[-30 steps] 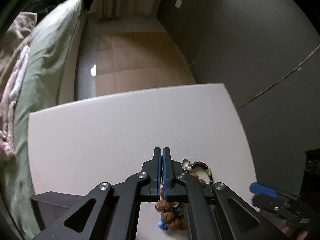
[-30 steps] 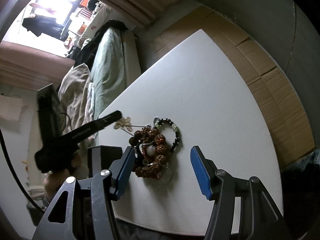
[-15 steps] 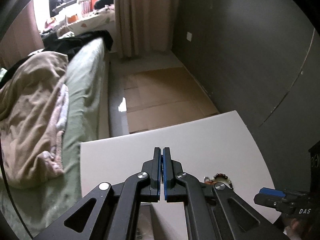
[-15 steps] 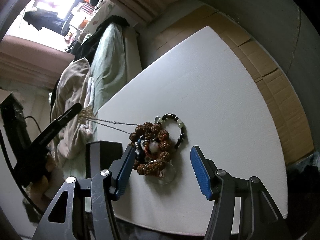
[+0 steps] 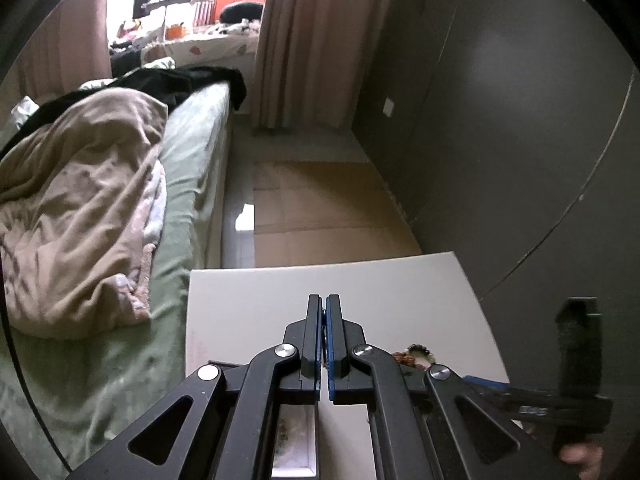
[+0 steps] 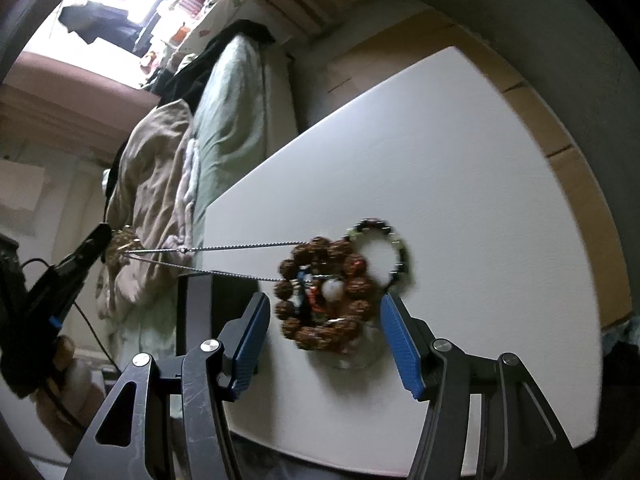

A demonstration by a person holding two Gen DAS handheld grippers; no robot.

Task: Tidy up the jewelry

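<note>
— Two grippers are at work: what does each one have?

— The left gripper point(image 6: 102, 240) has its jaws together on the gold pendant point(image 6: 122, 242) of a chain point(image 6: 224, 248), off the desk's point(image 6: 460, 160) edge toward the bed point(image 6: 232, 112). Both strands run taut from there into the pile point(image 6: 324, 292) of brown bead bracelets on the desk. The right gripper point(image 6: 320, 336) hovers over that pile with jaws apart, one on each side, touching nothing.

— Is the chain free?

— It does not look so. Its far end disappears among the beads, and a dark bead bracelet point(image 6: 390, 246) lies against the pile's far side.

— How should the step go, then?

— Probably the right gripper should come down and pin the brown beads before the left pulls further. A slow, steady pull along the chain's line seems best; a jerk could drag the whole pile off the edge or strain the thin links.
</note>
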